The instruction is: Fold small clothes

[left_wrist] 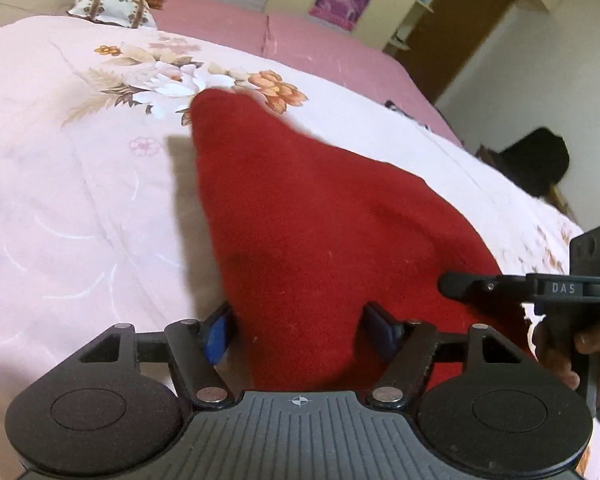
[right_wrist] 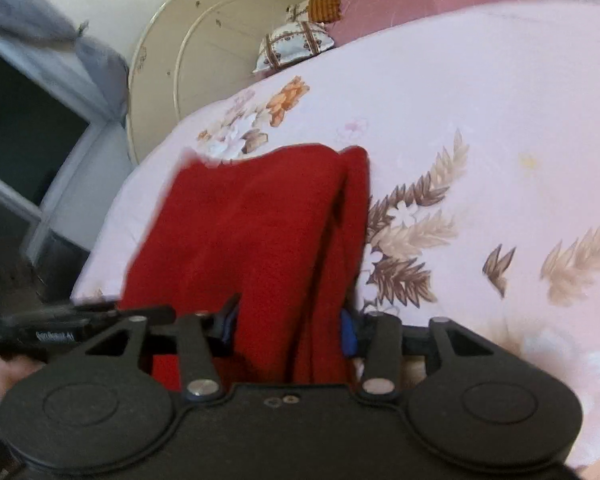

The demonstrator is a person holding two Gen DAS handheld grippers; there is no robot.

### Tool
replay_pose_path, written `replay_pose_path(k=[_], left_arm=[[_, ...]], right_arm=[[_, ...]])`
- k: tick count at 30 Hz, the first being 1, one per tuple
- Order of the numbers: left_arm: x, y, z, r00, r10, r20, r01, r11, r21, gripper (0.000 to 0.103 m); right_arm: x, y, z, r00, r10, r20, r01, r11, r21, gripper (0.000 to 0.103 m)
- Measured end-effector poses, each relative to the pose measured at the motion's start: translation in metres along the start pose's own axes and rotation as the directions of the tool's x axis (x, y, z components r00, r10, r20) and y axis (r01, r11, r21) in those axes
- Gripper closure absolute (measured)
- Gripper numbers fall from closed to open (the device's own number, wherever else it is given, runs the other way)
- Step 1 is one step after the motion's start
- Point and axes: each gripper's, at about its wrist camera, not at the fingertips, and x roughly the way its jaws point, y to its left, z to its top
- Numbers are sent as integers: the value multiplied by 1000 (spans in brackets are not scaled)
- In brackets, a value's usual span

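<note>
Left wrist view: red garment (left_wrist: 320, 232) hanging over floral bedspread (left_wrist: 80, 200), near foot edge; left gripper (left_wrist: 300, 328) closed onto it, blue pads bunching cloth. Looks soft, thick, light, floppy — prob. best gripped at corners/hem. Right gripper (left_wrist: 512, 288) alongside.

Right wrist view: right gripper (right_wrist: 288, 330) pinching same garment (right_wrist: 252, 232), doubled over w/ a fold line. Pillow (right_wrist: 296, 46) at far head end, window (right_wrist: 20, 140) left.

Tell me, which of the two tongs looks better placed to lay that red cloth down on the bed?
Neither clearly; probably both together. The left tongs and the right tongs each have the red cloth bunched between their fingers, side by side, and it hangs over the bed cover. Lowering with one alone would likely skew it.
</note>
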Motion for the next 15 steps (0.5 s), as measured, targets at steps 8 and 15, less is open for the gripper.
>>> replay_pose_path(k=[8, 15], left_arm=[[-38, -25, -15, 994, 71, 83, -72, 997, 17, 31], [-70, -28, -50, 983, 108, 149, -102, 994, -47, 31]], right_arm=[[-21, 28, -2, 997, -74, 32, 77, 994, -72, 44], [-53, 82, -24, 989, -86, 120, 119, 945, -305, 64]])
